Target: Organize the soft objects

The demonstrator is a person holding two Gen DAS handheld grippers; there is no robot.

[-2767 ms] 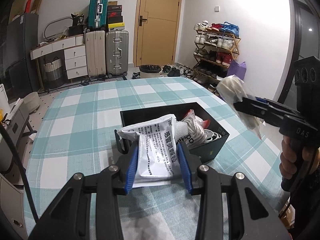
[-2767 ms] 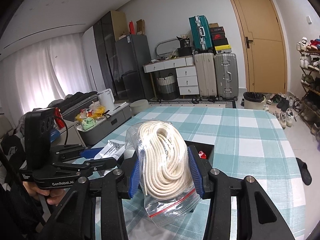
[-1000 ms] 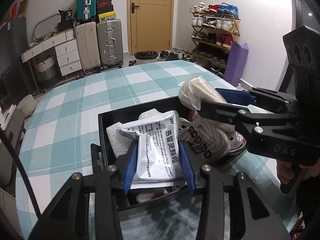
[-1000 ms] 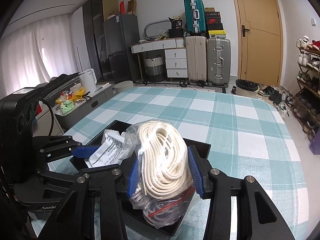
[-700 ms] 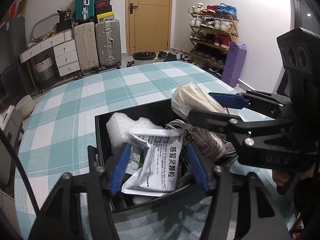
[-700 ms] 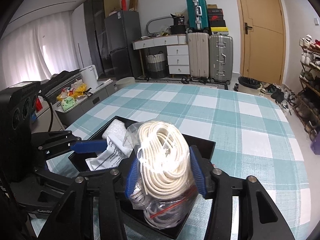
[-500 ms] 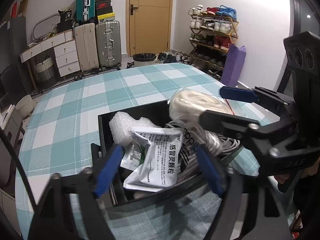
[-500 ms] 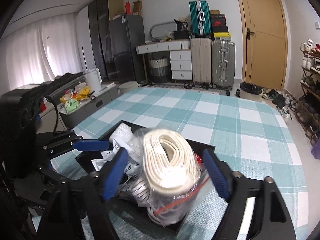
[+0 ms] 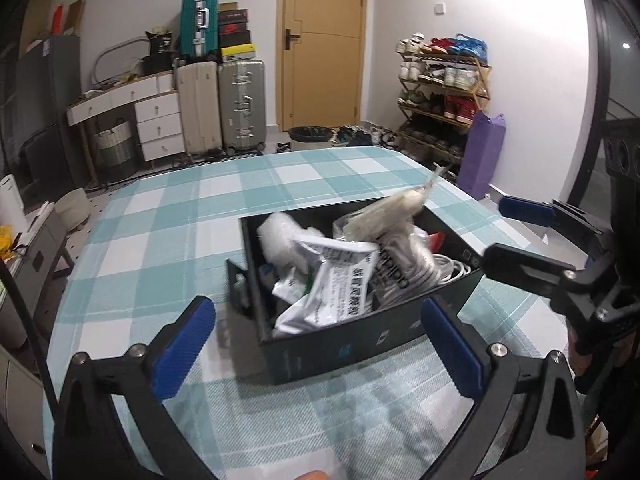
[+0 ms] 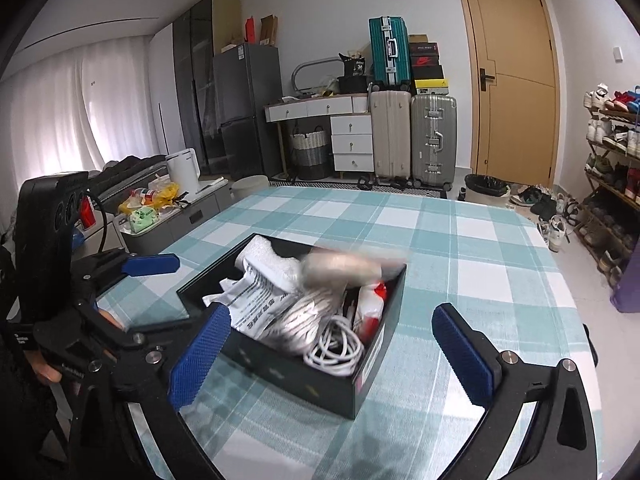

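A black box on the checked table holds soft things: a white printed packet, bubble wrap, a white cable and a blurred bag of white rope lying on top. My left gripper is just short of the box; its jaws are opening wide with nothing between the pads. In the right wrist view the rope bag lies across the box beside the packet. My right gripper is also opening and holds nothing. Each gripper shows in the other's view, the right gripper and the left gripper.
The teal checked tablecloth spreads all round the box. Beyond the table are suitcases, a drawer unit, a door, a shoe rack and a low cabinet with clutter.
Both grippers opened and let go: the packet and the rope bag dropped into the box. Both grippers drew back from the box.
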